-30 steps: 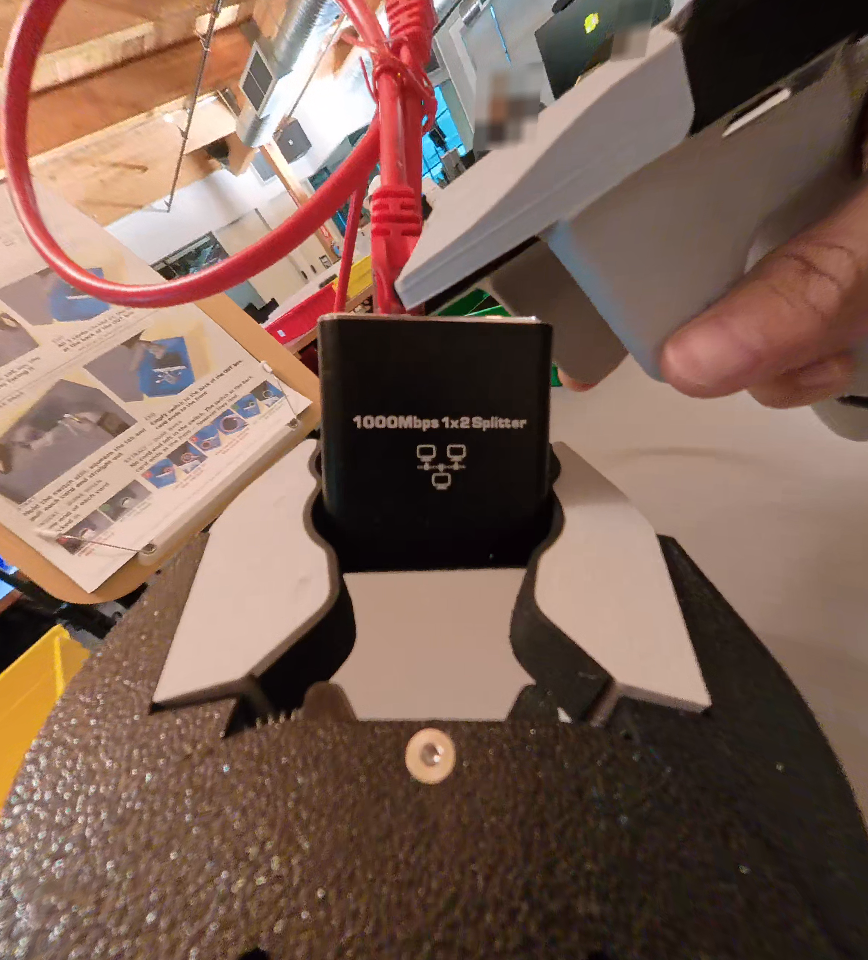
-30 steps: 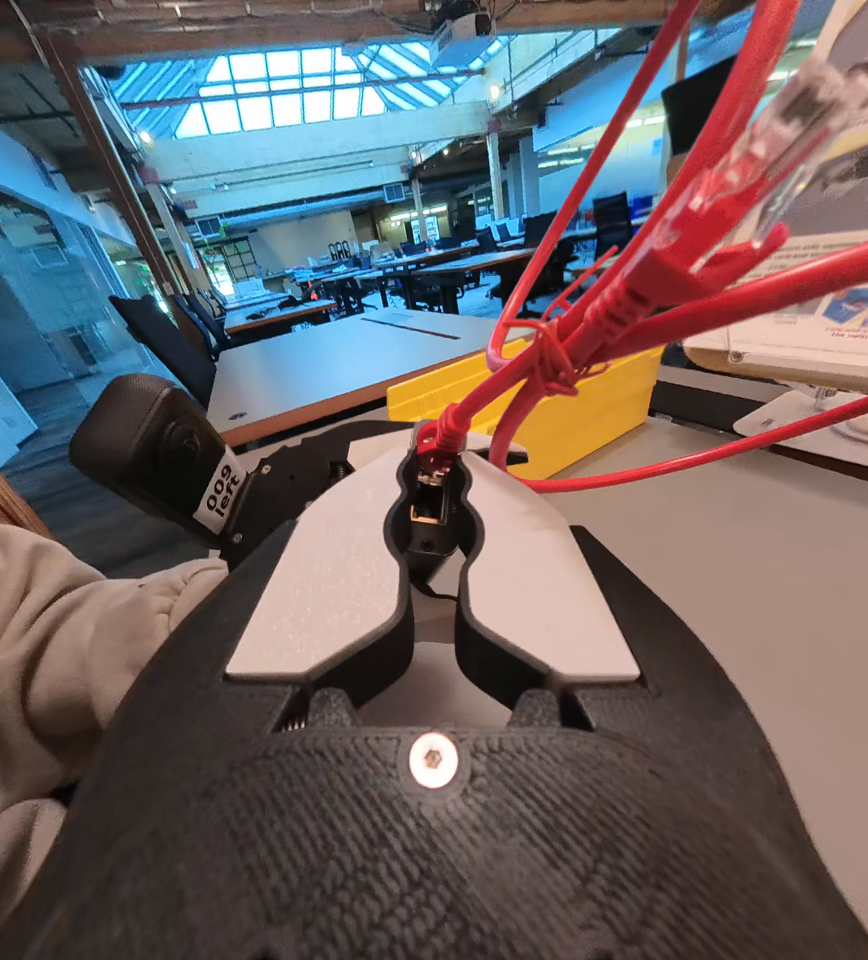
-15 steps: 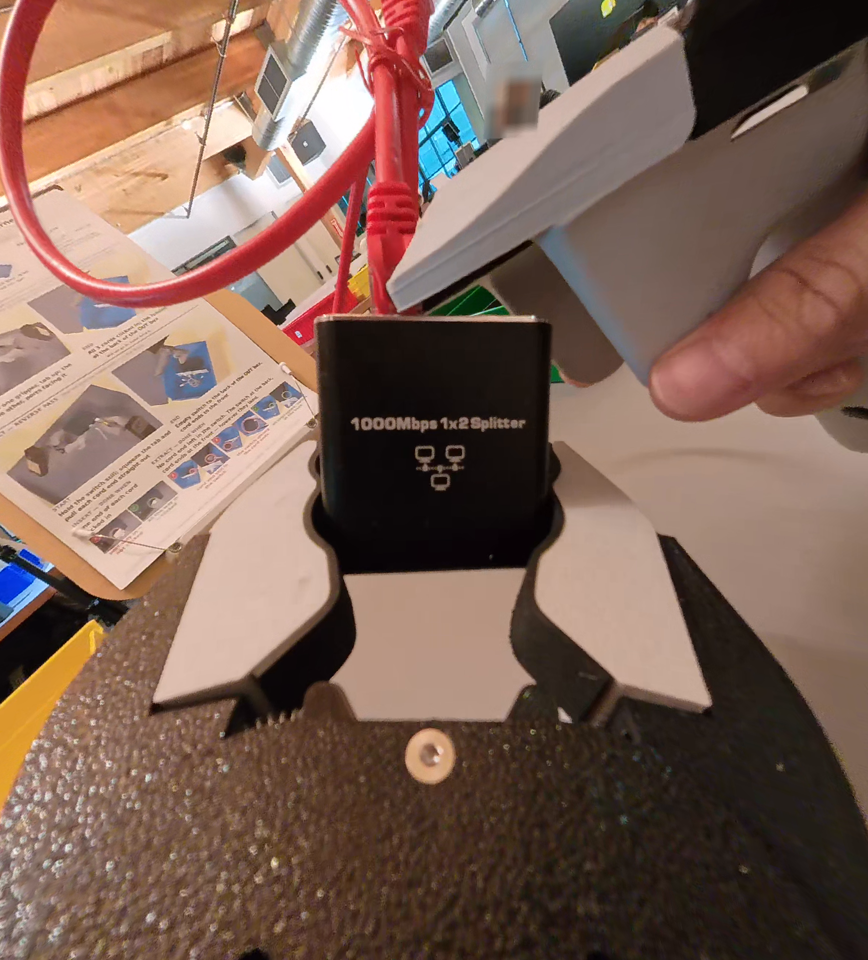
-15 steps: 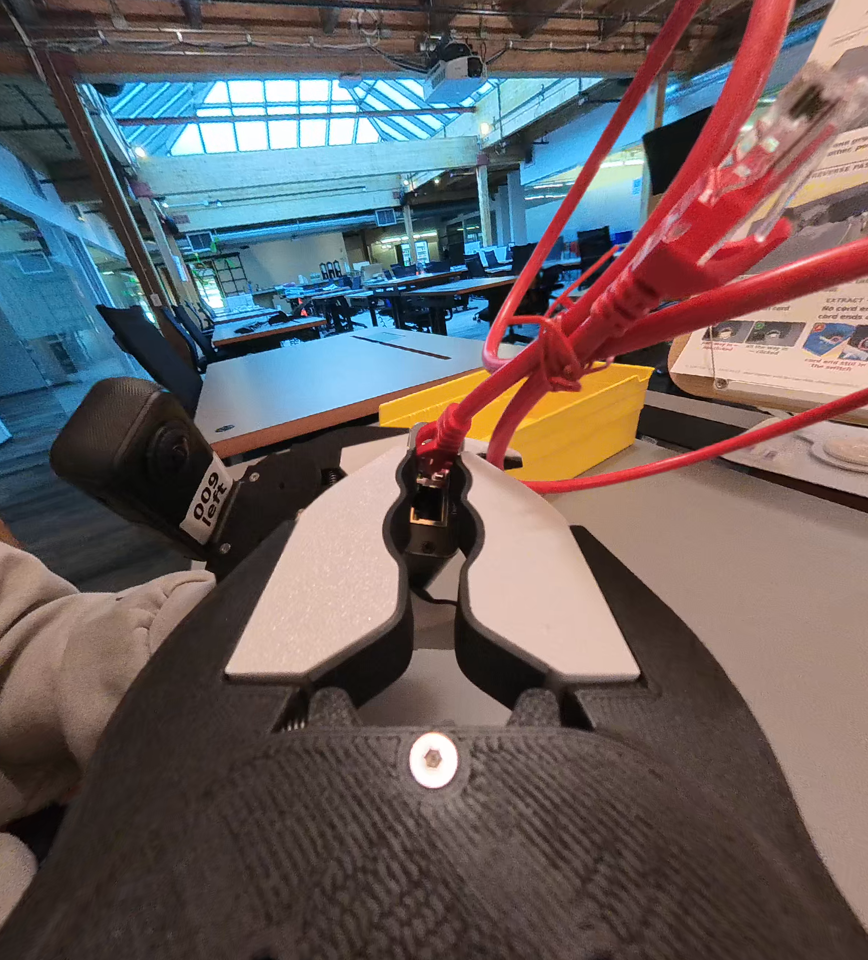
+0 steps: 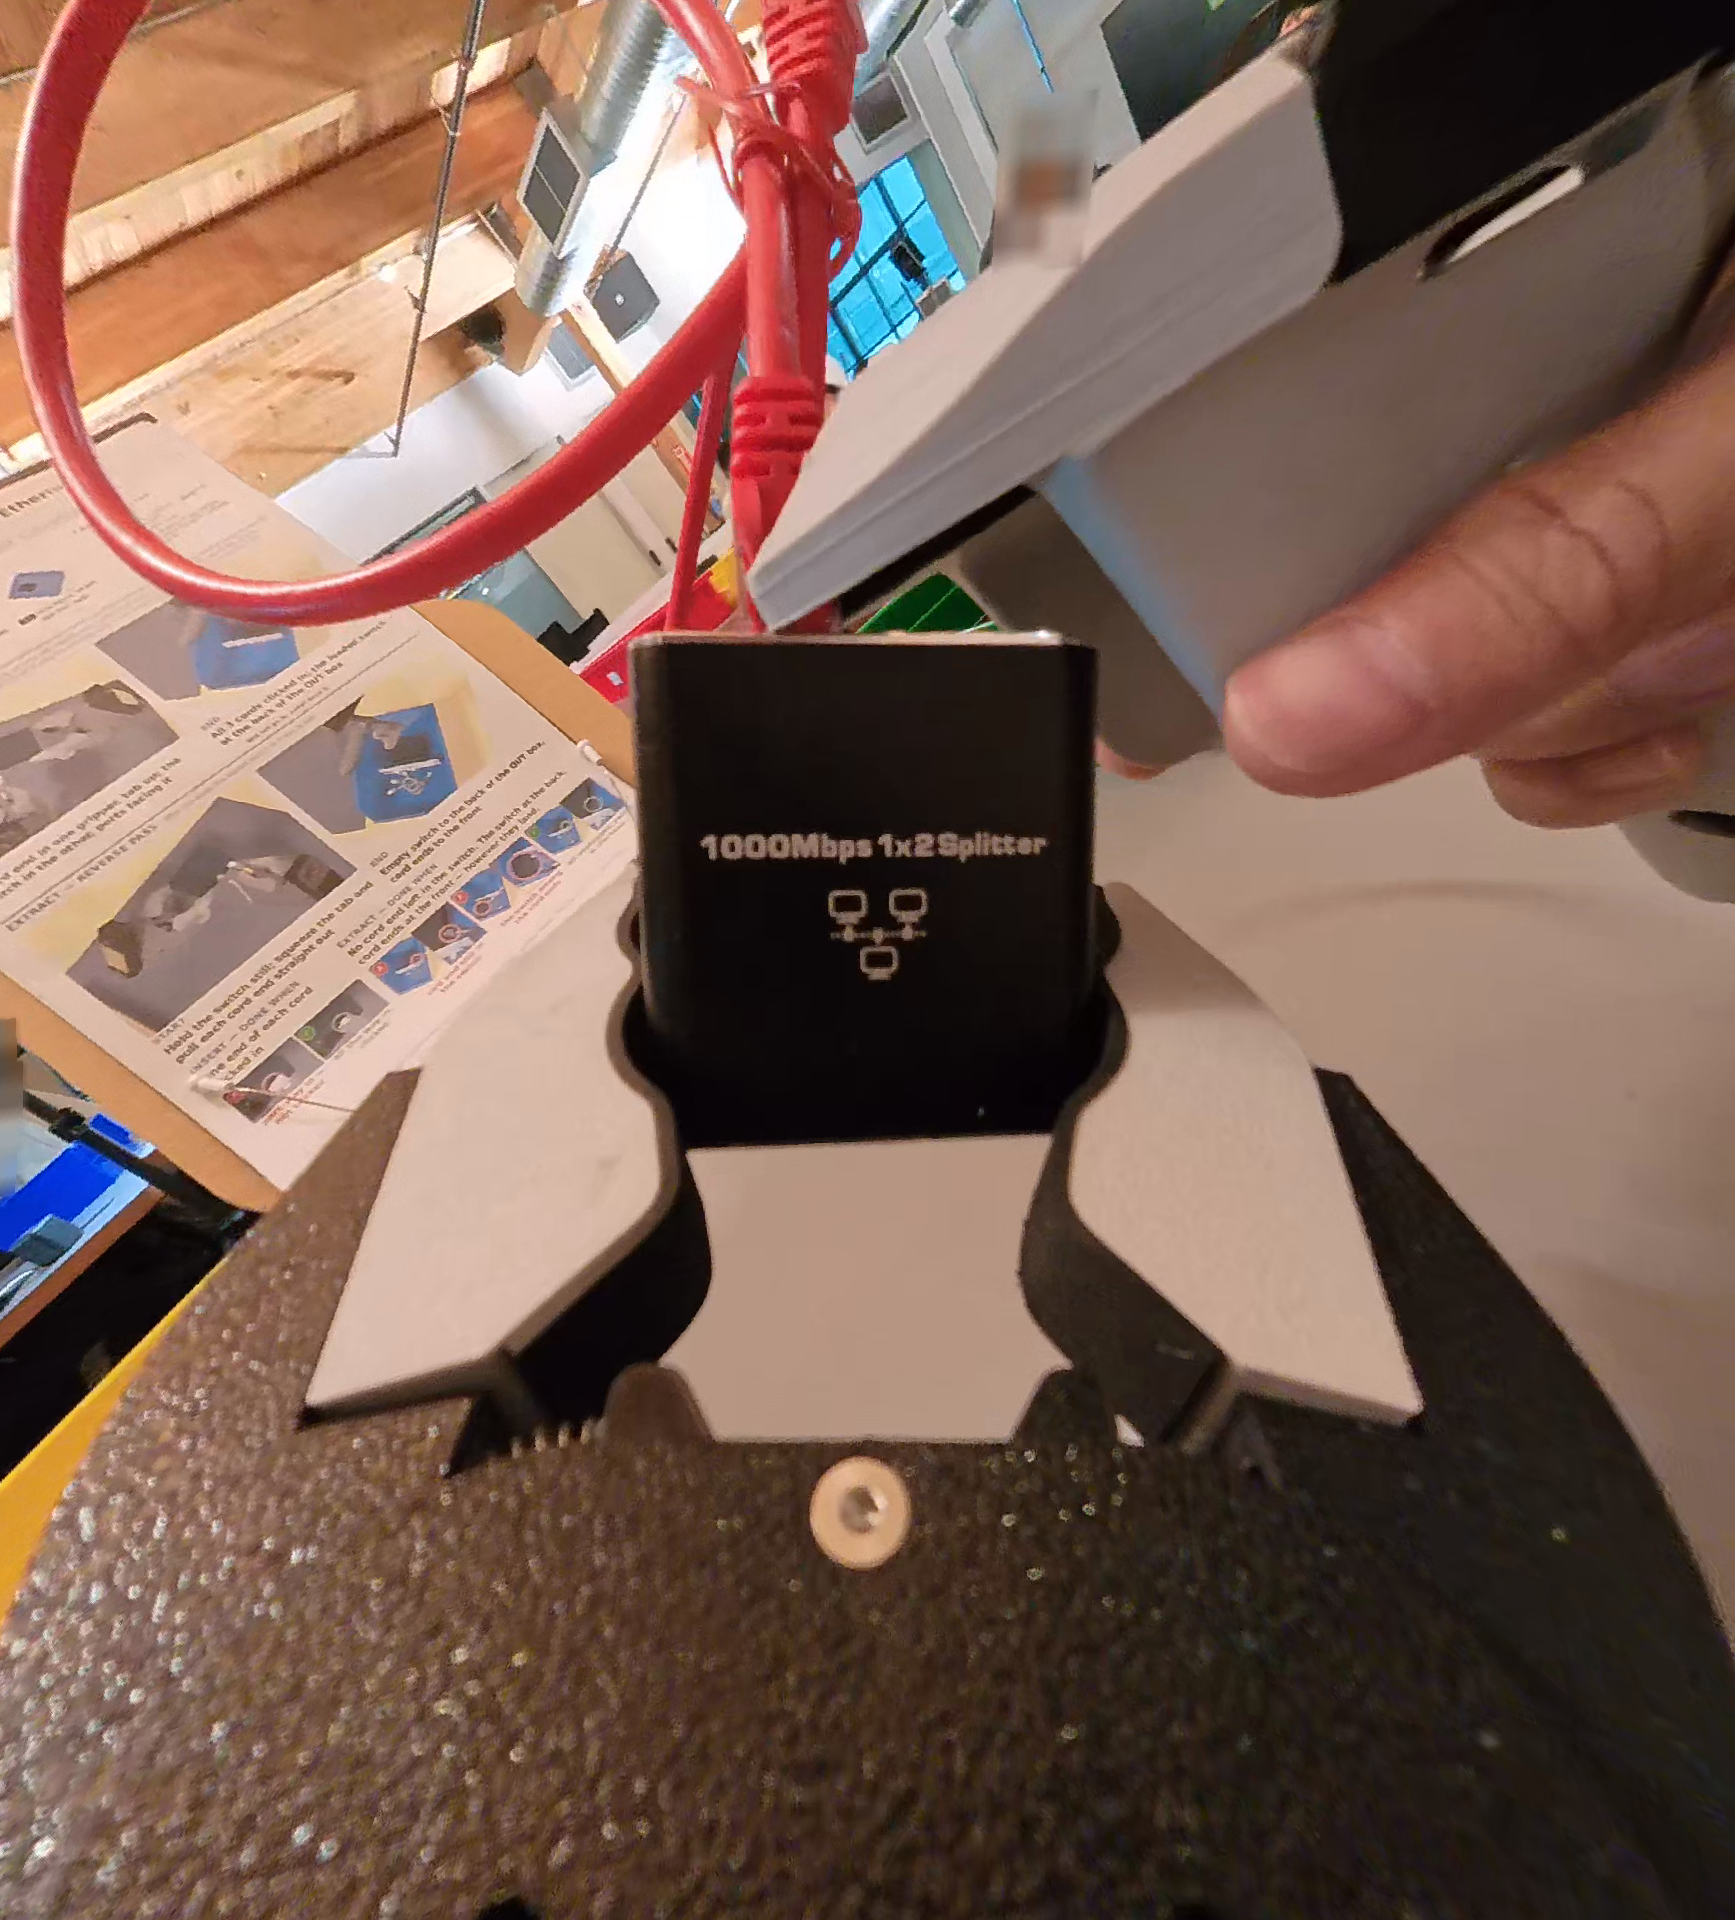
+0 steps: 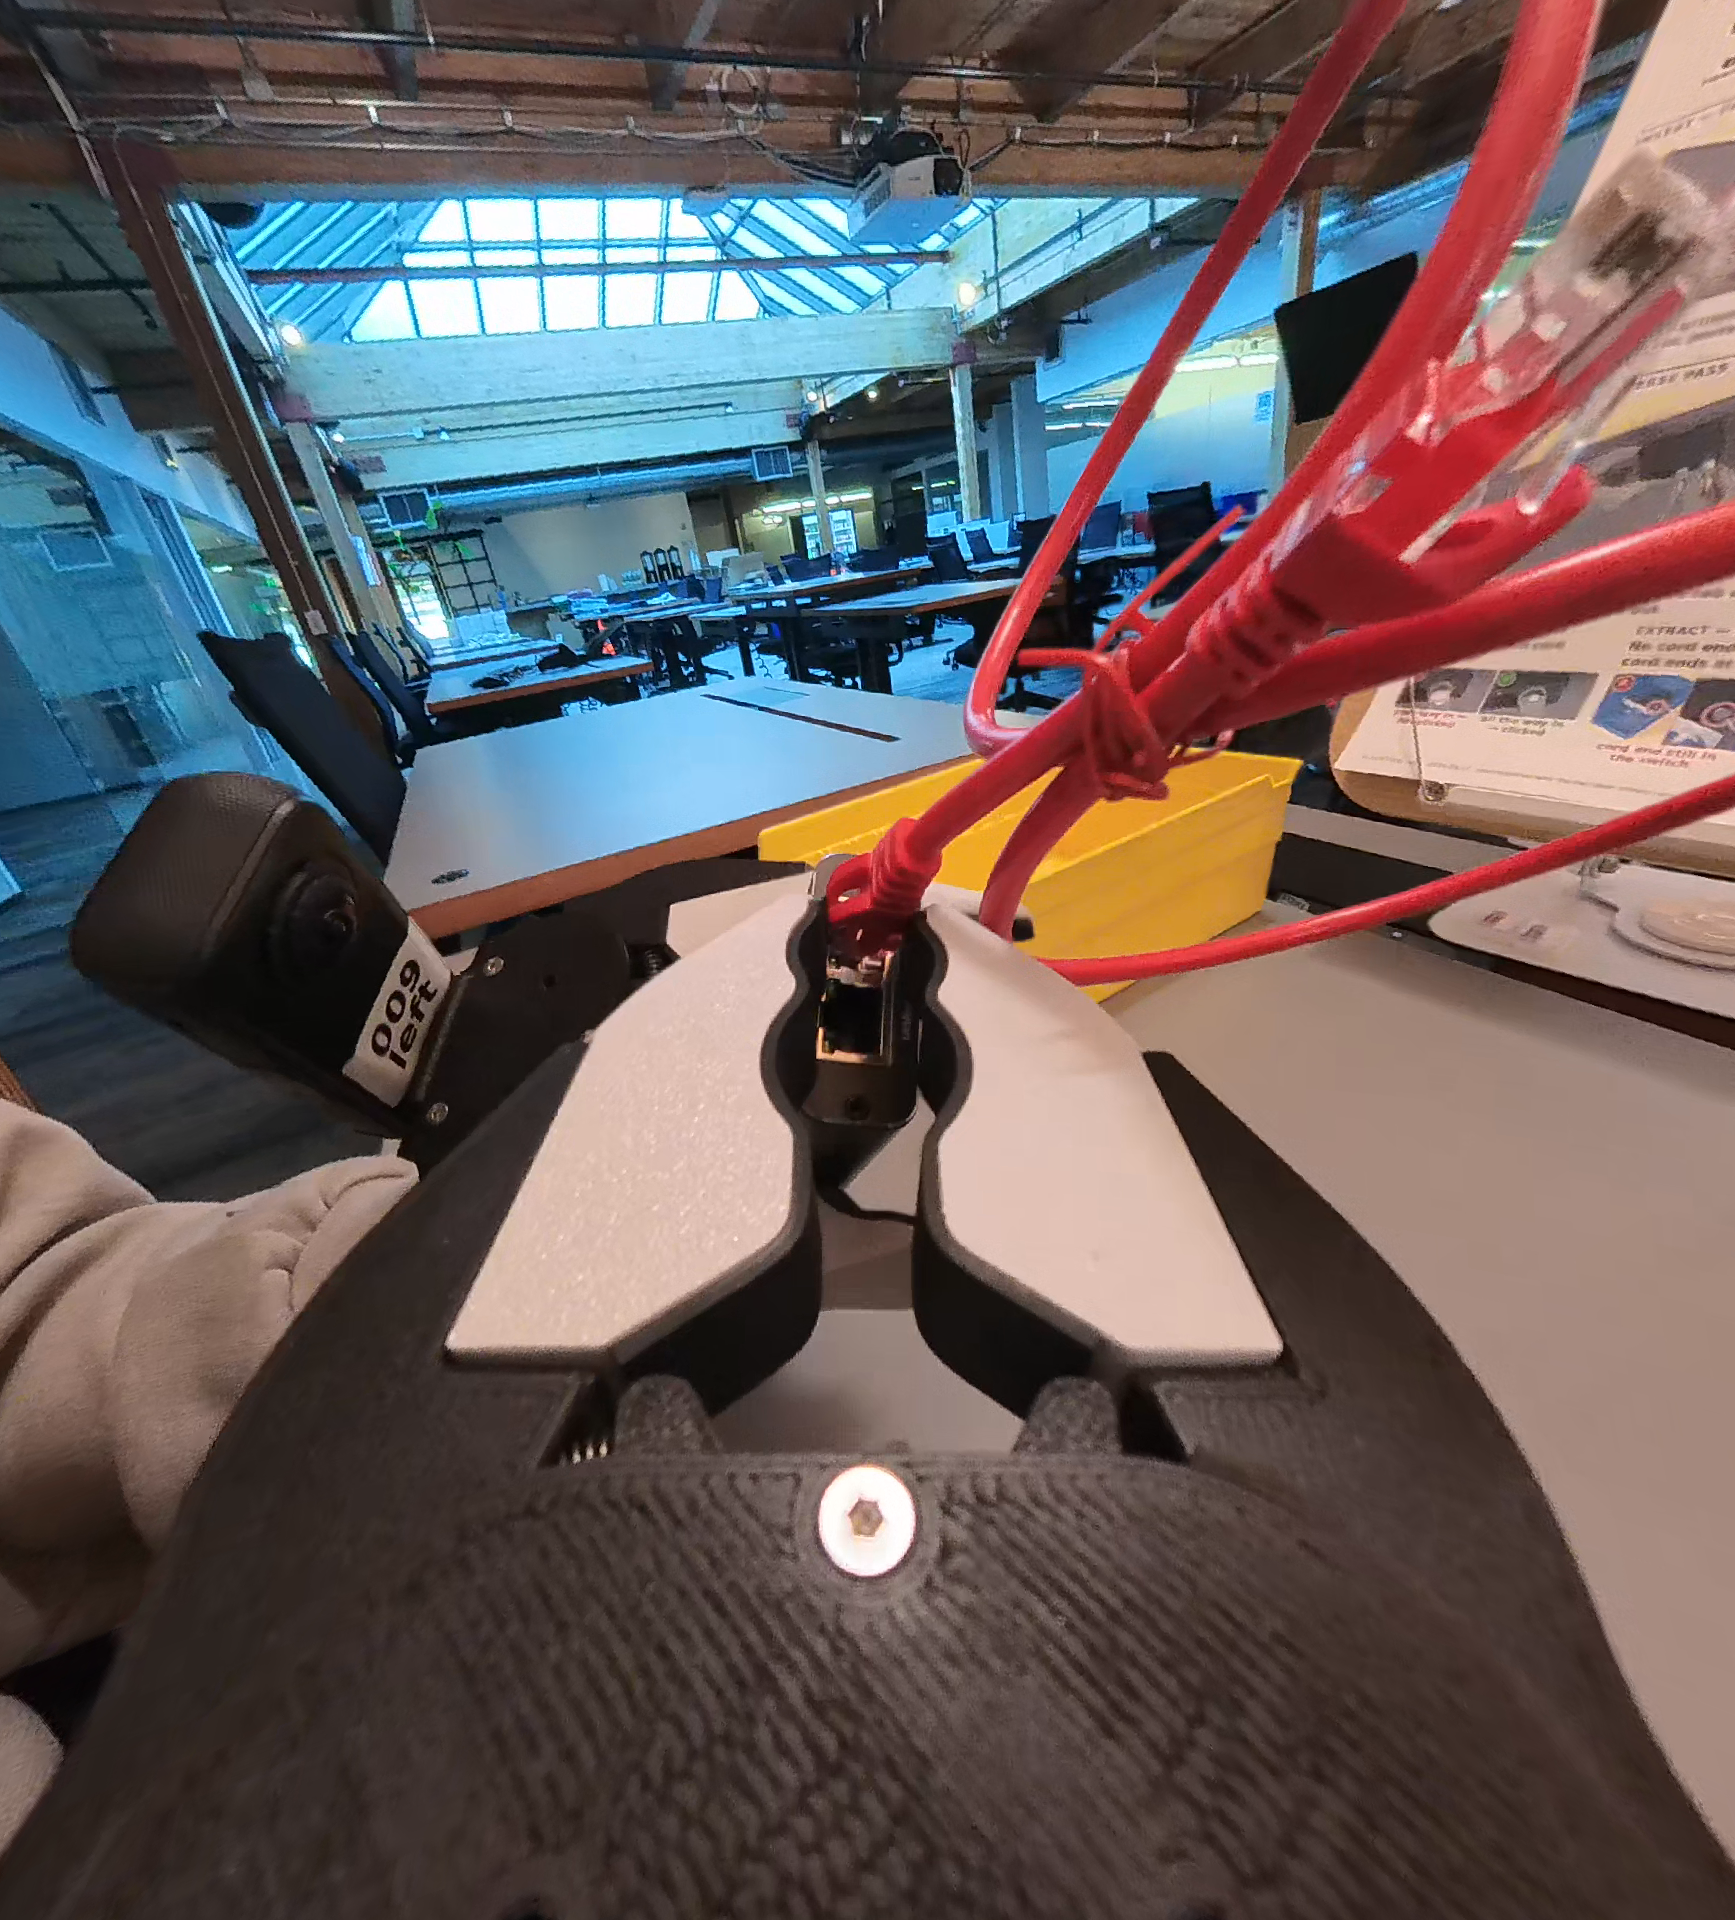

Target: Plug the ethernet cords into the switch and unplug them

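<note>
Left tongs point(image 5: 868, 997): clenched on the switch point(image 5: 863, 883), a smooth black box held above the table point(image 5: 1569, 1143).
Right tongs point(image 6: 868, 997): pinch the red cord point(image 6: 889, 883) plug at the switch's port.
Right view only: a loose clear-tipped plug point(image 6: 1528, 416).

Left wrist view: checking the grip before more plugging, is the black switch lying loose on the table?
No, the black switch is clamped upright between the left tool's fingers.
</note>
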`<state>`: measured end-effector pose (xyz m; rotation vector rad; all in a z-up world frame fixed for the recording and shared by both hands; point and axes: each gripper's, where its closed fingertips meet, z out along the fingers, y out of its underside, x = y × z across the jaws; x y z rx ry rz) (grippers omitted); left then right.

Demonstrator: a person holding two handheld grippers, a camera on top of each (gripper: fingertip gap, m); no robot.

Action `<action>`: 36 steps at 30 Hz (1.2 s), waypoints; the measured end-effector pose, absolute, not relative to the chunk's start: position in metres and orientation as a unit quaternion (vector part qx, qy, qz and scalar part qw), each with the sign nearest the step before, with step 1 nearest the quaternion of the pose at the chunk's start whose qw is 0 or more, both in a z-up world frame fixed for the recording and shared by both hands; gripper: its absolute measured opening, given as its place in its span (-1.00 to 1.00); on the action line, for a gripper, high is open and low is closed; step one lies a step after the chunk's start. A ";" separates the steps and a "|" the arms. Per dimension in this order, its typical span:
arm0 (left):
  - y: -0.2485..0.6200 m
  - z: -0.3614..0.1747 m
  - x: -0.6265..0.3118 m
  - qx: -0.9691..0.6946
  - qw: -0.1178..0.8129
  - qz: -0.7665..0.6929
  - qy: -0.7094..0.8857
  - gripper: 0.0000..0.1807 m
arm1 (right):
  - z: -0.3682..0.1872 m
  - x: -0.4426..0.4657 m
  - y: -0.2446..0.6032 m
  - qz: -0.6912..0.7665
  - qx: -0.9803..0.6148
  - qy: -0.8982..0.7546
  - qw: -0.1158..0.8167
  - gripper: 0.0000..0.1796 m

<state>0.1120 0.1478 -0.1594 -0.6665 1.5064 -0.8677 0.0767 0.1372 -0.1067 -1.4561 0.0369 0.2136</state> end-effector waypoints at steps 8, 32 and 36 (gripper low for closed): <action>0.147 -0.158 0.112 -0.285 0.606 -0.370 0.644 -0.16 | -0.104 0.072 0.137 0.101 -0.666 0.002 0.739 -0.84; 0.138 -0.179 0.121 -0.336 0.538 -0.427 0.644 -0.16 | -0.121 0.083 0.137 0.020 -0.719 -0.036 0.694 -0.84; 0.143 -0.183 0.122 -0.333 0.553 -0.411 0.643 -0.16 | -0.126 0.083 0.140 0.037 -0.717 -0.027 0.695 -0.84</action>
